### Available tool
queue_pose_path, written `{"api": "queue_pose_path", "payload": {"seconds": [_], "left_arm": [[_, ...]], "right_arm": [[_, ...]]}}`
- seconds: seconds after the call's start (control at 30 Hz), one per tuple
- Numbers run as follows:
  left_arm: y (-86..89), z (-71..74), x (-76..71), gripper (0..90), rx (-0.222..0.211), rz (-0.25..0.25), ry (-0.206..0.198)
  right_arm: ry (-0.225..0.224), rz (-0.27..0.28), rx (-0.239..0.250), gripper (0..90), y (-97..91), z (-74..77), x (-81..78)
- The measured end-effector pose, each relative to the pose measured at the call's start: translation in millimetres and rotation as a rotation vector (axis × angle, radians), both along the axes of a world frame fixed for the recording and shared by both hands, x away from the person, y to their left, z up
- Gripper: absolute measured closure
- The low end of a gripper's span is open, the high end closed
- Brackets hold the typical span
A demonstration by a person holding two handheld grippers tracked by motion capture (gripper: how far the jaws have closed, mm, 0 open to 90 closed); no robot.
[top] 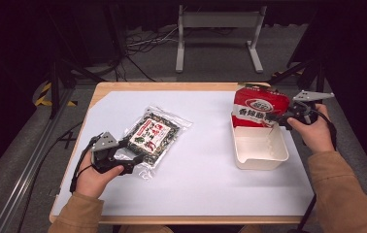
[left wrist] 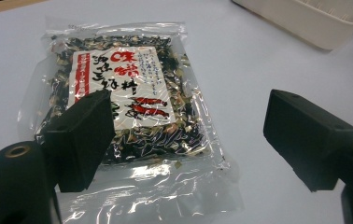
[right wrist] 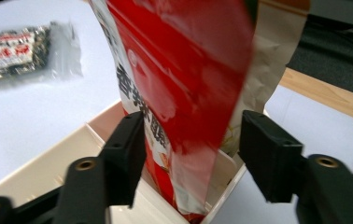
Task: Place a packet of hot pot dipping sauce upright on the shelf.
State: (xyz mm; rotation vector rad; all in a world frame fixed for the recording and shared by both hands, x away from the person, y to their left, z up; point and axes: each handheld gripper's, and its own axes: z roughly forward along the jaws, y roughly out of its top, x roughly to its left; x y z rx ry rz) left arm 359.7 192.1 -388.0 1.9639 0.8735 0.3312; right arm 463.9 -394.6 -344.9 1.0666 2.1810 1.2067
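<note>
A clear packet (top: 151,135) of dark dried flakes with a white and red label lies flat on the white table cover, left of centre. My left gripper (top: 130,156) stands open at its near corner. In the left gripper view, the left jaw overlaps the packet (left wrist: 132,102) and the right jaw hangs over bare cover, so my gripper (left wrist: 198,135) straddles its near right edge. A red bag (top: 259,108) stands upright at the far end of a white bin (top: 261,165). My right gripper (top: 276,120) is open, with the red bag (right wrist: 184,84) between its jaws (right wrist: 198,154).
The bin (right wrist: 48,163) has a divider, and its near compartment holds nothing. The bin's corner (left wrist: 314,18) shows beyond the packet. Blurred at the far left of the right gripper view is the packet (right wrist: 20,51). The wooden table edge (top: 172,86) runs along the back.
</note>
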Motion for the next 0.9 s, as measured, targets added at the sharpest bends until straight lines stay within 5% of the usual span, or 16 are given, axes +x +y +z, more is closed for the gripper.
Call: {"api": "queue_pose_path", "payload": {"seconds": [0.4, 0.5, 0.9], "left_arm": [[-1.8, 1.7, 8.3, 17.1, -0.005, -0.005, -0.005], [0.1, 3.3, 10.4, 16.7, -0.005, 0.0, -0.005], [6.3, 7.0, 12.9, 18.3, 0.01, 0.025, 0.043]], "right_arm": [[-0.058, -0.043, -0.014, 35.3, -11.2, 15.5, -38.9], [-0.06, -0.063, -0.066, 35.2, -7.4, 18.1, -54.8], [-0.091, -0.069, -0.098, 35.3, 10.6, 32.0, -97.3]]}}
